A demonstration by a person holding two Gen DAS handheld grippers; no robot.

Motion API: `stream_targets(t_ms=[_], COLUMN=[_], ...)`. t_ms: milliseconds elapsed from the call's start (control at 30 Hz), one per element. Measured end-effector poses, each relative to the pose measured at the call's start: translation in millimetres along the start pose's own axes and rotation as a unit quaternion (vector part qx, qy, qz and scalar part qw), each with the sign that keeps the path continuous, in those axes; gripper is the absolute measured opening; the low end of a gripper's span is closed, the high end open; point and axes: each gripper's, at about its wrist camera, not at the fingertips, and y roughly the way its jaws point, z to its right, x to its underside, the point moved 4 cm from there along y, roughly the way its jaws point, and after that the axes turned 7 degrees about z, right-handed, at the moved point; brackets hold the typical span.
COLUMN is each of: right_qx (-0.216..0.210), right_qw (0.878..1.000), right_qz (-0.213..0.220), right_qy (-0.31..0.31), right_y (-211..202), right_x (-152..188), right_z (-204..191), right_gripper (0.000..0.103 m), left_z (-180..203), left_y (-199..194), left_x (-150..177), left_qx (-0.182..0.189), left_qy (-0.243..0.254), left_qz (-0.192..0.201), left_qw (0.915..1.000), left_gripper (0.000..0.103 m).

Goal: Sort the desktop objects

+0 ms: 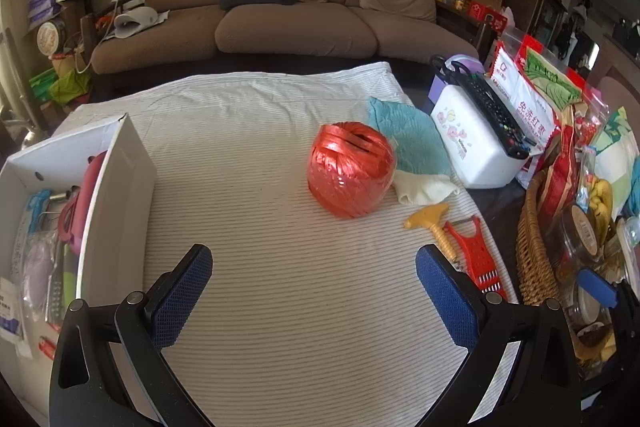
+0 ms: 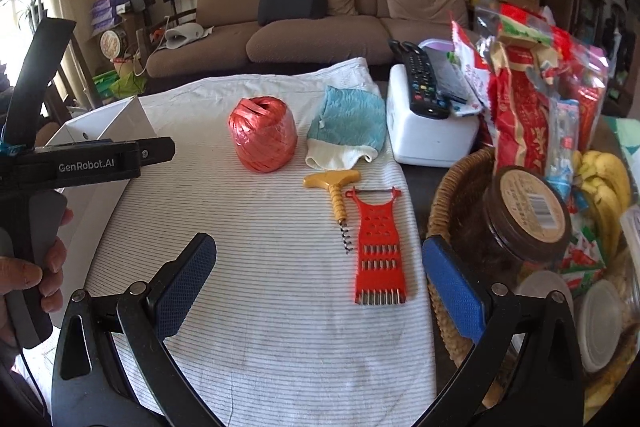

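A red ball of twine (image 1: 351, 169) (image 2: 262, 133) stands on the striped cloth (image 1: 260, 227) (image 2: 260, 247). Beside it lie a teal-and-cream mitt (image 1: 408, 143) (image 2: 347, 123), a yellow-handled corkscrew (image 1: 434, 225) (image 2: 336, 197) and a red grater (image 1: 478, 253) (image 2: 378, 247). A white box (image 1: 120, 183) (image 2: 100, 131) at the left holds several small items. My left gripper (image 1: 314, 291) is open and empty above the cloth, short of the twine. My right gripper (image 2: 320, 287) is open and empty, with the grater between its fingers' line of sight.
A white case (image 1: 472, 143) (image 2: 424, 131) with a black remote (image 1: 494, 111) (image 2: 420, 83) on it sits at the right. A wicker basket (image 1: 534, 251) (image 2: 444, 219) holds a jar, snack bags and bananas. The left gripper's body (image 2: 80, 163) shows at the left of the right wrist view.
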Motion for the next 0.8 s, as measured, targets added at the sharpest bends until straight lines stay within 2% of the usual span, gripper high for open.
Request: stream_targets(t_ms=[233,433,500,600,700,800], right_qx=[-0.041,-0.073,-0.085,-0.079,-0.08,-0.102], right_qw=[0.999,0.997,0.996,0.996,0.996,0.995], right_qz=[0.0,-0.001,0.001,-0.004,0.001,0.005], right_qy=[-0.018,-0.028,-0.023,-0.03,-0.033,-0.015], right_y=[70.4,130.8,148.4,170.1,179.8,183.9], right_x=[-23.7,-28.5,-30.8,-30.5,-31.2,-37.8], right_z=[-20.8,-37.1,-36.8,-34.4,-25.5,-15.4], right_gripper=[0.103,0.103,0.103,0.103,0.103,0.103], left_z=[-13.5,-13.7,-16.6,-36.3,-52.1,-51.8], left_y=[42.8,85.5,94.1,99.0,107.0,114.6], left_x=[-31.0,-44.6,-40.5,-25.4,-7.8,0.9], left_qx=[0.023,0.048,0.049,0.049,0.052,0.044], left_qy=[-0.009,-0.009,-0.011,-0.04,-0.065,-0.065], left_qz=[-0.001,-0.011,-0.014,-0.008,-0.012,-0.016], left_qw=[0.9997,0.9987,0.9986,0.998,0.9964,0.9968], left_gripper=[0.103,0.103,0.103,0.103,0.103,0.103])
